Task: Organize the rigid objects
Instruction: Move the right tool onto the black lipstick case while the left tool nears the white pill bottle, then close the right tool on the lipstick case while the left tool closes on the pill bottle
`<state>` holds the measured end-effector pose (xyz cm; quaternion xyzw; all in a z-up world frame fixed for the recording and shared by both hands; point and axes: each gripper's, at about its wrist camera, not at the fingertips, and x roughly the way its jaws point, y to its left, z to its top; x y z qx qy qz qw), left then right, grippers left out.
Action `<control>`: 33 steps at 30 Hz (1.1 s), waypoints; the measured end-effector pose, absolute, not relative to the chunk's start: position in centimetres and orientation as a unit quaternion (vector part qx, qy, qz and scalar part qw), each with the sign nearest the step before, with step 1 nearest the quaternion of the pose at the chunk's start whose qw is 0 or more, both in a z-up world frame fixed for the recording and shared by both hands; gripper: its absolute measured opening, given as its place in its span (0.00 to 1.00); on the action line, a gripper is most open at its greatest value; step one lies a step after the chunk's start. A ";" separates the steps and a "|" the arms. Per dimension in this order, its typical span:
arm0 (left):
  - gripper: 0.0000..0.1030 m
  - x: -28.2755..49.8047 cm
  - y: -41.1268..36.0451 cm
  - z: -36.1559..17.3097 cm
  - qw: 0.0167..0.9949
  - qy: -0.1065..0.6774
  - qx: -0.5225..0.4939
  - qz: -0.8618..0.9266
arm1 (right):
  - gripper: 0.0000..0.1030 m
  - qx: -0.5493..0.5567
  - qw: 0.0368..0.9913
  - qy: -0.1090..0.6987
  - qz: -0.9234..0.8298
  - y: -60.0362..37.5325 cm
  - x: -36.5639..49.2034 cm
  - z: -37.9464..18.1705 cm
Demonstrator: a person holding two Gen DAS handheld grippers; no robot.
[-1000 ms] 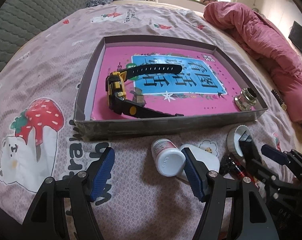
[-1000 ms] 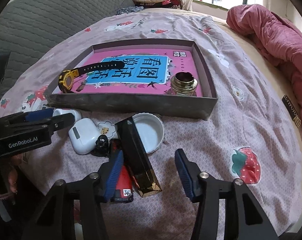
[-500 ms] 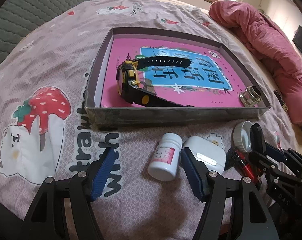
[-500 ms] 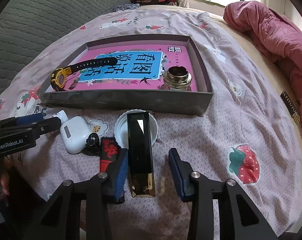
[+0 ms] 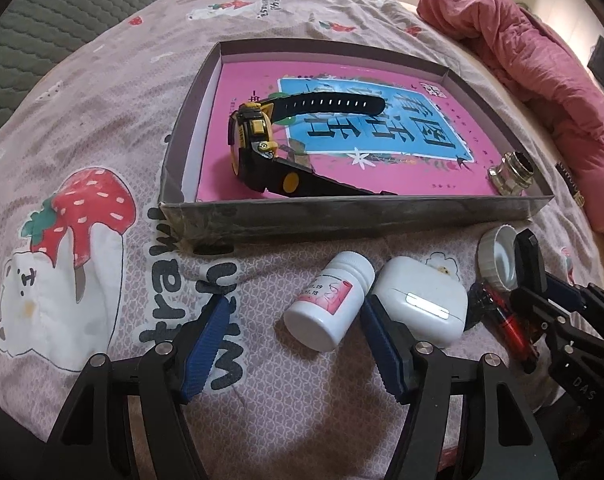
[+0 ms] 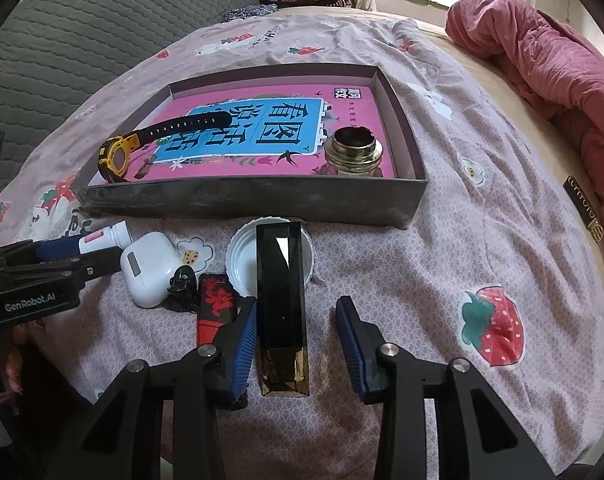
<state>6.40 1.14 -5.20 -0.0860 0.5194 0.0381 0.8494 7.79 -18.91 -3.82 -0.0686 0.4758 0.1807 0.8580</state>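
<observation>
- "GenRobot.AI" in white on black body of left gripper (image 6: 58, 256), at far left of right claw's view.
- "DAS" on right gripper (image 5: 541, 300) body, low right of left claw.
- Large Chinese characters "看图说话" on pink book (image 6: 270, 128) in tray ahead of both claws.
- "19" in small print on white bottle (image 5: 329, 300) label, between left claw's jaws.
- Partial "straw", "with" printed on bedsheet (image 5: 102, 120) under left claw.

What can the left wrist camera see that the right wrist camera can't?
Only the left view shows the big strawberry bear print and the whole white bottle lying between the open left tongs.

Only the right view shows the whole black-and-gold case between the closing right tongs; the right pad is not yet on it.

Both show the tray, watch, earbud case and white cap.
</observation>
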 end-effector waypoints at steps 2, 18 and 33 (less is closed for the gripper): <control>0.67 6.6 1.1 -5.3 0.850 0.519 -0.086 0.038 | 0.30 -0.066 0.858 0.474 0.186 -18.8 7.8 -3.8; 0.66 7.2 0.3 -5.9 0.856 0.511 -0.058 0.042 | 0.22 -0.068 0.855 0.472 0.203 -18.3 7.9 -3.9; 0.44 6.4 0.3 -5.4 0.863 0.501 -0.062 0.033 | 0.22 -0.056 0.860 0.466 0.200 -18.7 8.0 -3.5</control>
